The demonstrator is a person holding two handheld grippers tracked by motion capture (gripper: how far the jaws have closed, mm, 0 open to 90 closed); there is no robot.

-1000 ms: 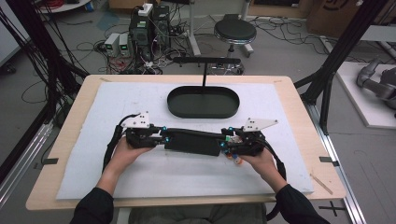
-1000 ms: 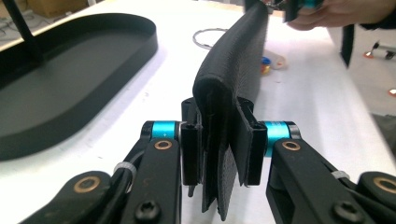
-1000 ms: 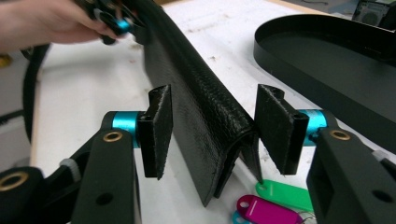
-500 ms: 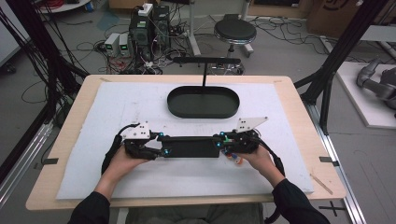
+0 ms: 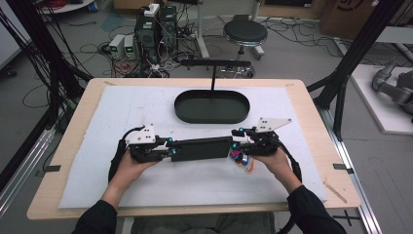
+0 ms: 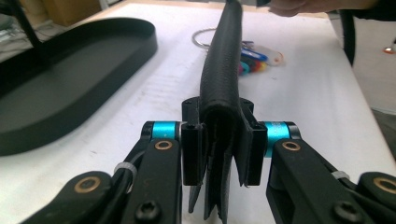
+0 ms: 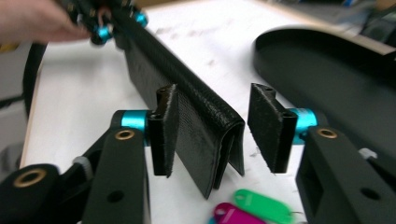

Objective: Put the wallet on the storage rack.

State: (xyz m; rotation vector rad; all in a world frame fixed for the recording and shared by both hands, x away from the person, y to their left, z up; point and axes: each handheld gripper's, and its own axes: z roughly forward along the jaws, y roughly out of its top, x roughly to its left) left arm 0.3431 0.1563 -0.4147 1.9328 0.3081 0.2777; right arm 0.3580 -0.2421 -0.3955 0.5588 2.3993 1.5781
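Observation:
A long black leather key pouch (image 5: 199,148) is held level just above the white mat between both grippers. My left gripper (image 5: 170,148) is shut on its left end; in the left gripper view both pads (image 6: 192,149) press the folded leather (image 6: 224,56), having just closed on it. My right gripper (image 7: 212,126) stands open around the pouch's other end (image 7: 187,107). Its jaws have just been opening: one pad rests beside the leather and the other pad (image 7: 268,126) is clear of it. A bunch of keys with coloured tags (image 5: 241,160) lies under that end.
A black oval tray (image 5: 180,109) with an upright post and crossbar (image 5: 214,63) stands at the back middle of the mat. The white mat (image 5: 146,107) covers most of the wooden table. Cables and a stool lie on the floor beyond.
The coloured key tags now show below the pouch's right end. Both hands and the pouch have stayed nearly in place, a touch nearer the front edge than one second ago.

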